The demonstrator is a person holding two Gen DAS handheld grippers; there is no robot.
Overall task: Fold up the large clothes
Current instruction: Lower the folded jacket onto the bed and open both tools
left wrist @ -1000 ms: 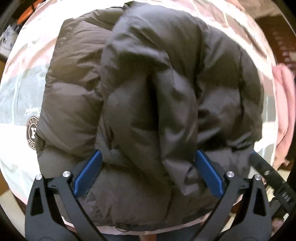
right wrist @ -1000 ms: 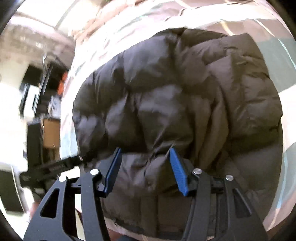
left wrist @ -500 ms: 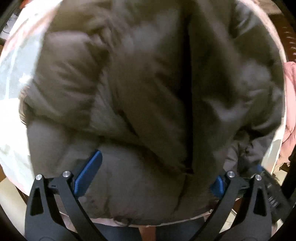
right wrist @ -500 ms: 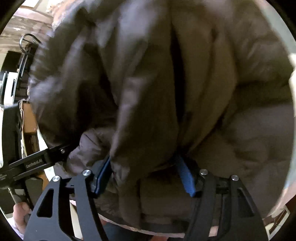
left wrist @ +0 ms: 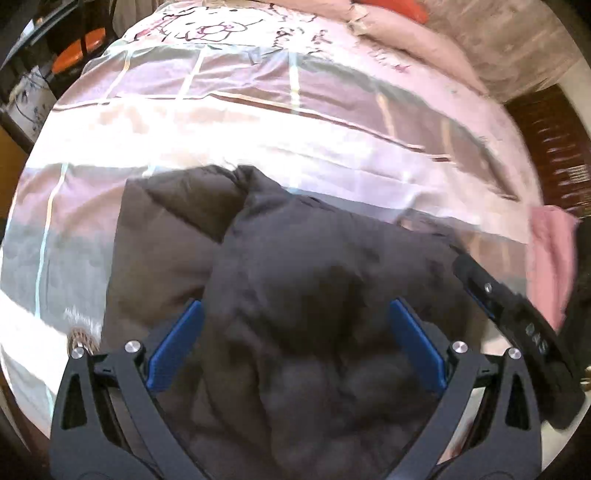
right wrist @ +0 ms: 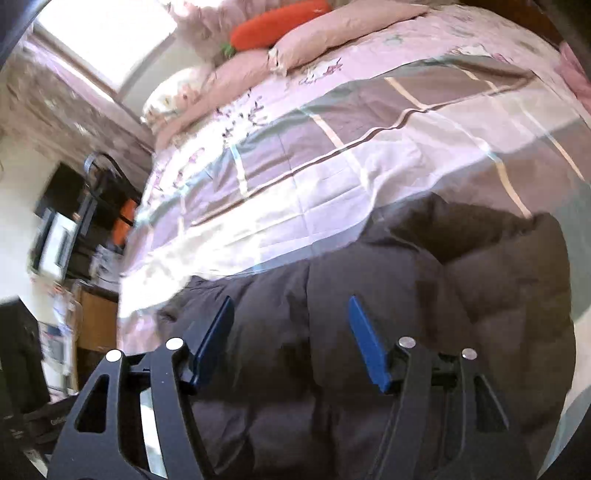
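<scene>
A dark grey-brown puffer jacket [left wrist: 295,280] lies bunched on the near edge of the bed; it also shows in the right wrist view [right wrist: 424,295]. My left gripper [left wrist: 295,314] is open, its blue pads wide apart over the jacket's padded bulk. My right gripper [right wrist: 291,314] is open too, its pads apart above the jacket. The right gripper's black body [left wrist: 517,321] shows at the right of the left wrist view. Whether the pads touch the fabric cannot be told.
The bed has a pink and grey checked cover [left wrist: 258,110] [right wrist: 351,155]. Pink pillows [right wrist: 314,33] and an orange carrot cushion [right wrist: 277,22] lie at its head. A pink garment [left wrist: 546,258] lies at the bed's right edge. Shelves and boxes [right wrist: 85,229] stand beside the bed.
Both grippers have pulled up and back from the jacket, so it fills less of each view and the bed cover shows beyond it. Half a second ago the fabric pressed close between the pads.
</scene>
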